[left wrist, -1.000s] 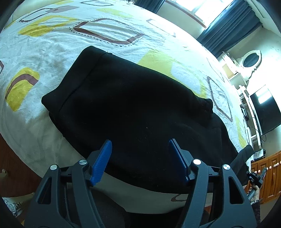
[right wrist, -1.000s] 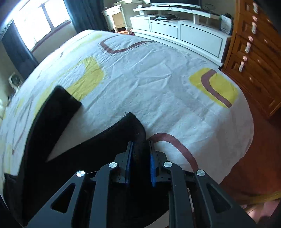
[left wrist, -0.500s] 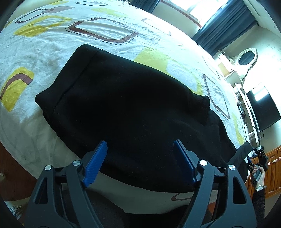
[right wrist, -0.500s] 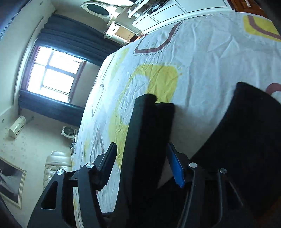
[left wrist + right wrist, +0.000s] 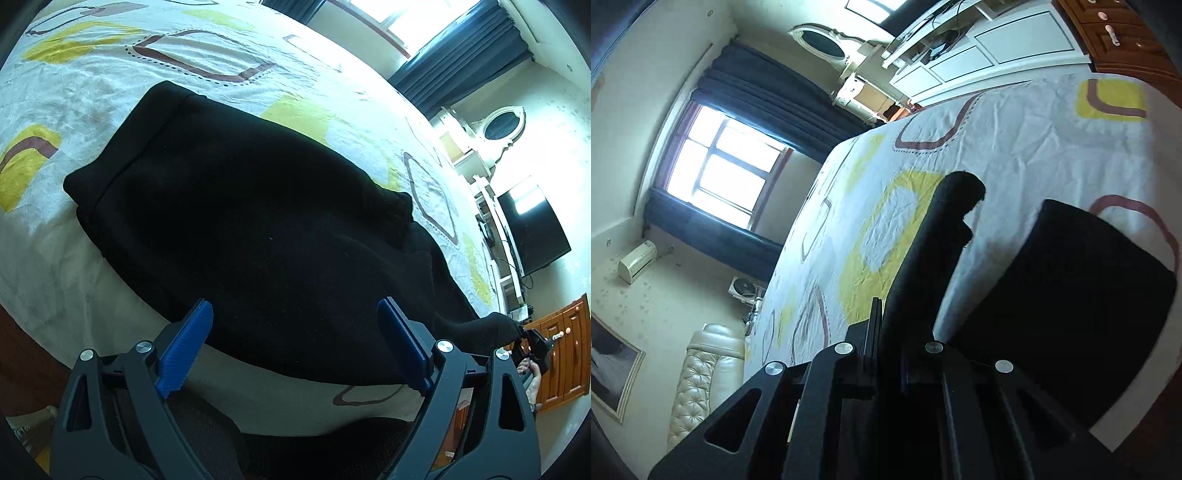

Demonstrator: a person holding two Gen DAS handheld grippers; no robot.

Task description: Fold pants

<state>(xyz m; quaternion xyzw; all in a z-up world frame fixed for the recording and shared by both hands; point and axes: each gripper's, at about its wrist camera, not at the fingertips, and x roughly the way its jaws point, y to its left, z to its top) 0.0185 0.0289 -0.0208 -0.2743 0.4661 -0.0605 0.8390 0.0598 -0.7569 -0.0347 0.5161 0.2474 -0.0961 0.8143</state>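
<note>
Across the patterned bedsheet (image 5: 92, 92), centre frame: black pants (image 5: 258, 229) lying half-folded. Right gripper (image 5: 886, 332), having just closed, is pinching a leg cuff (image 5: 956, 199) for folding. Left gripper (image 5: 295, 343), jaws just widening, is hovering empty at lower frame.

— Left gripper (image 5: 295, 345)? 
— Jaws spread wider above the black pants (image 5: 258, 229), nothing pinched.
— Right gripper (image 5: 886, 354)? 
— Rolled, briefly opened, then clamped on a pant leg (image 5: 938, 251) raised toward 12 o'clock.
</note>
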